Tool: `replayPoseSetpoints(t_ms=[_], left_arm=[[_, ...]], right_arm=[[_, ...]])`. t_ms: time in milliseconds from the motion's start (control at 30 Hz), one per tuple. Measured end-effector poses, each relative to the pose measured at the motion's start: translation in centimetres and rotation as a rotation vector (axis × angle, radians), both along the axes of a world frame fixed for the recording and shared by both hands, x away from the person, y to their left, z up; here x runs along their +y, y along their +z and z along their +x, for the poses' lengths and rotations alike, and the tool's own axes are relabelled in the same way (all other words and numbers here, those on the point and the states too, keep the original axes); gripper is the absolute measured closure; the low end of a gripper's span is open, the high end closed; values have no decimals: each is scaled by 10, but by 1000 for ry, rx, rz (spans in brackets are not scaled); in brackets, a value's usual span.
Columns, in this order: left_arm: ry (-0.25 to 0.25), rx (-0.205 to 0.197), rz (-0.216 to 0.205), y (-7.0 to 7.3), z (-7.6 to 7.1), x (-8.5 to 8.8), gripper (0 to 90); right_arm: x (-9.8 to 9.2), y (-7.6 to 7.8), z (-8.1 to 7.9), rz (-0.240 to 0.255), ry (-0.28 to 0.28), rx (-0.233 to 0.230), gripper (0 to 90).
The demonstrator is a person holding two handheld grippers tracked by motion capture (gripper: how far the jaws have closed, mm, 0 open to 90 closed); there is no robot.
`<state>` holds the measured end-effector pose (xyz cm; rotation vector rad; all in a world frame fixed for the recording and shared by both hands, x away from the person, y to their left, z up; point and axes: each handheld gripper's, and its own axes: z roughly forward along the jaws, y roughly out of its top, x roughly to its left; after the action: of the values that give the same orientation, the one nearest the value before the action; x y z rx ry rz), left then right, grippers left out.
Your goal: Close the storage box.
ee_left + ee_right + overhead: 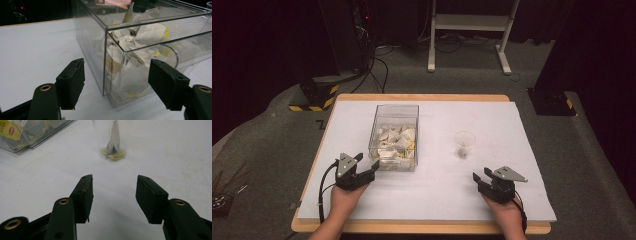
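Note:
A clear plastic box [394,120] with several tea bags [396,142] in it stands left of the table's middle. To its right is a clear plastic cup [464,142] holding one tea bag [114,137]. My left gripper [367,160] rests by the box's near left corner, open. In the left gripper view the box corner [105,62] stands just beyond the left gripper [116,62], and neither pad touches it. My right gripper [481,173] rests near the front right, open and empty. The right gripper [115,178] points at the cup [100,135], a short way off.
A white sheet [437,200] covers the wooden table [422,227]. On the floor behind are cables [377,70], a white desk frame [472,22] and a black stand with a yellow-striped base [314,95]. Bare sheet lies between box and cup.

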<state>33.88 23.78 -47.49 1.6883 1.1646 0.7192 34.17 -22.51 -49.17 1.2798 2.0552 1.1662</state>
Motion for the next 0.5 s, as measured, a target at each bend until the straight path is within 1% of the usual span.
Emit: replayPoseSetpoints(t_ms=[200, 267, 400, 500], left_arm=[[4, 3, -2, 1, 6, 0, 300], [6, -2, -1, 1, 8, -1, 300], [15, -1, -14, 1, 12, -1, 304], [19, -3, -5, 1, 15, -2, 309]], right_arm=[[0, -1, 1, 0, 0, 1, 479], [0, -1, 1, -1, 0, 5, 479], [0, -1, 1, -5, 5, 3, 480], [1, -1, 1, -7, 6, 2, 480]])
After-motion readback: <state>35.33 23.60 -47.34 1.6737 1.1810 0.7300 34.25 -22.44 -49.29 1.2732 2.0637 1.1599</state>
